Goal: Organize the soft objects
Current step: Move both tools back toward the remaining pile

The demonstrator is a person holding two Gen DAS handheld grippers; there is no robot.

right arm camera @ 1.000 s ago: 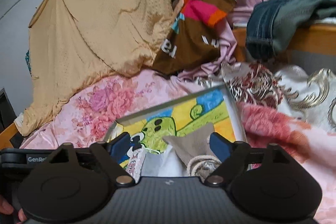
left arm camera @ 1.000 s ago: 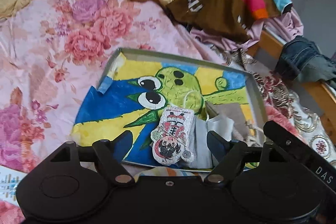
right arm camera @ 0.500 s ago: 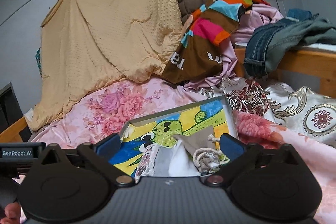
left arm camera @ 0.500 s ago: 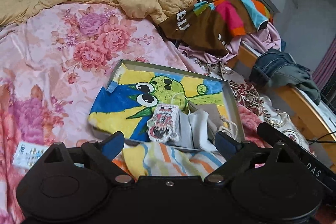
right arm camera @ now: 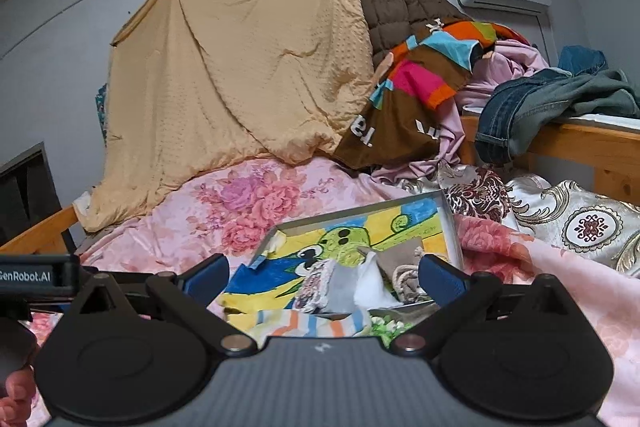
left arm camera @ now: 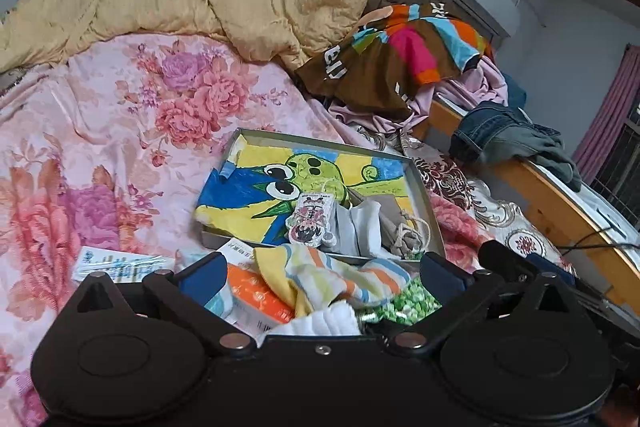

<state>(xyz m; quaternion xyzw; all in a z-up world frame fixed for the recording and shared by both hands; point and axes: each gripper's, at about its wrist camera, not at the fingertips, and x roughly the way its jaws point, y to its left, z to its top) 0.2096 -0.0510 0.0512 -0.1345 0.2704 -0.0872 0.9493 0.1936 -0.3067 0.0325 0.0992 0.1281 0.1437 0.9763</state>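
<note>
striped cloth lies loose just under my left gripper, whose jaws have just been opening wide on nothing; my right gripper gapes empty too. beyond, the shallow box holds pouches. i judge i'm between picks: next, close on that cloth.

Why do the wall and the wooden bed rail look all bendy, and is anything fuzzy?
Right wrist view: the fisheye lens bows the wall line and the wooden rail near the edges; light is soft and dim, no glare. Left wrist view: the same curving bends the rail; the tray in the middle stays fairly sharp, the corners go darker.
</note>
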